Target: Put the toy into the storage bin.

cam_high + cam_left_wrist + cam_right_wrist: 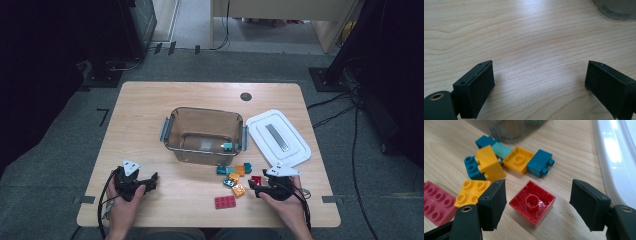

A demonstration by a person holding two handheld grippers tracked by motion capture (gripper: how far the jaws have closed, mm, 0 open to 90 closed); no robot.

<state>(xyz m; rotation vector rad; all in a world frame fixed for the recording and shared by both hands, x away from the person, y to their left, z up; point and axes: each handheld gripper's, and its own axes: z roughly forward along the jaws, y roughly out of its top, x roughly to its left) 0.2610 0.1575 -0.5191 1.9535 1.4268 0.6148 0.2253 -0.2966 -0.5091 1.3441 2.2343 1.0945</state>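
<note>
We have the right hand-held gripper (537, 202) spread wide around the red brick (532, 203), which lies upside down on the table (574, 150) with its hollow underside and centre tube facing up; the black pads stand on either side of it without pressing, so nothing is grasped yet. The red brick sits just in front of the loose pile that we use as our landmark: the yellow square brick (519, 160) and the teal brick (538, 166) lie right behind it, another yellow brick (471, 192) lies just beside it under our one jaw, and the pink plate (436, 202) lies beyond that. The risk, as we judge it, is that closing from here catches that neighbouring yellow brick along with the red one, or nudges the pile and skews the grip. The brick also sits turned corner-on to the pads, so they may meet edges rather than flat sides and squeeze it out sideways. If it slips on the way to the clear bin (204, 135) behind the pile, it could strike the rim and bounce toward the white lid (278, 137). Our left hand-held gripper (539, 85) rests released over bare wood, well apart from the pile.
</note>
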